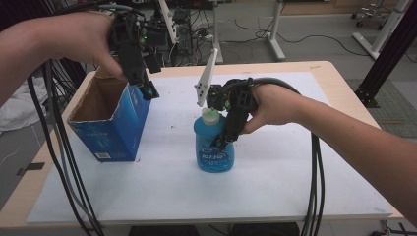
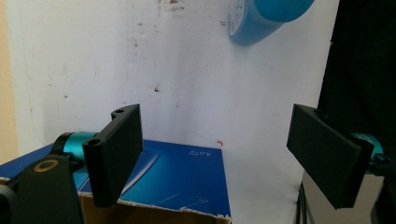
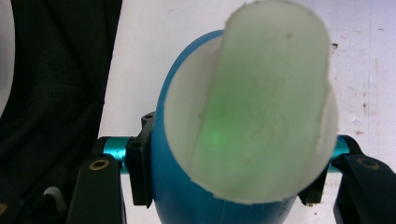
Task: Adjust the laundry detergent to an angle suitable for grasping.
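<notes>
The blue plastic bottle with the pale green cap [image 1: 214,146] is stood upright near the centre of the white table mat [image 1: 275,182], long axis vertical, cap pointed up. It is pinched at its sides by the right gripper [image 1: 222,140]. The left gripper [image 1: 142,86] is held over the open blue cardboard box [image 1: 115,129], jaws spread wide with nothing between them.

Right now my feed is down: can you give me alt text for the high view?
The right gripper is shut on a blue bottle with a pale cap, standing upright mid-table on the white mat. To its left, the left gripper hangs open over the rim of an open blue cardboard box.
</notes>
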`<act>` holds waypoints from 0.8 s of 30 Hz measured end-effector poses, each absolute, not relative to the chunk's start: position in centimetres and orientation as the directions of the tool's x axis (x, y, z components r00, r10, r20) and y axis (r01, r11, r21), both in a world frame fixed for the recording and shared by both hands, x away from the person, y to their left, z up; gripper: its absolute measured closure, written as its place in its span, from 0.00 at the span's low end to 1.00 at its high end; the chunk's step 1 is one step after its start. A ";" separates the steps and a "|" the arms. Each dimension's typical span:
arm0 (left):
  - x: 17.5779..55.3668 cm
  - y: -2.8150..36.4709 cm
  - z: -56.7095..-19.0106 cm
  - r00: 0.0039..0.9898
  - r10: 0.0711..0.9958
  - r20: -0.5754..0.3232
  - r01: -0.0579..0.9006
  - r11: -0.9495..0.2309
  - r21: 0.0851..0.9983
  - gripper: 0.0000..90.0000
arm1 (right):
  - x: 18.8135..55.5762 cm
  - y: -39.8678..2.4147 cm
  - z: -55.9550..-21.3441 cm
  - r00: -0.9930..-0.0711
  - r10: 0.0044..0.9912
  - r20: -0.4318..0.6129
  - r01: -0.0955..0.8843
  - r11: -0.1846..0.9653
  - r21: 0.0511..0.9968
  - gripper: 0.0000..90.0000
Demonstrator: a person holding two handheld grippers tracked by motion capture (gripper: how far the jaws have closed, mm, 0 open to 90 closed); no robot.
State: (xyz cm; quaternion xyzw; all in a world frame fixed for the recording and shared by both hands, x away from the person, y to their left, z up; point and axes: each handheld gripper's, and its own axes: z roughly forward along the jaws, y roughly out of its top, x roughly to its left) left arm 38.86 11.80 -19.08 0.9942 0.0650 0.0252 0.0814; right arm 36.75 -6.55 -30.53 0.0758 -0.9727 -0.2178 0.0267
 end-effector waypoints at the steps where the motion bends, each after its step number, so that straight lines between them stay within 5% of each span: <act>1: 38.8 11.8 -19.1 0.990 0.134 0.039 0.126 -0.978 0.165 0.21 | 36.8 -6.6 -30.5 -0.988 -0.154 0.022 -0.130 0.894 0.428 0.40; 24: 38.7 11.3 -19.0 0.991 0.127 0.037 0.120 -0.979 0.163 0.21 | 37.0 -8.8 -28.8 -0.998 -0.018 0.054 0.007 0.899 0.437 0.14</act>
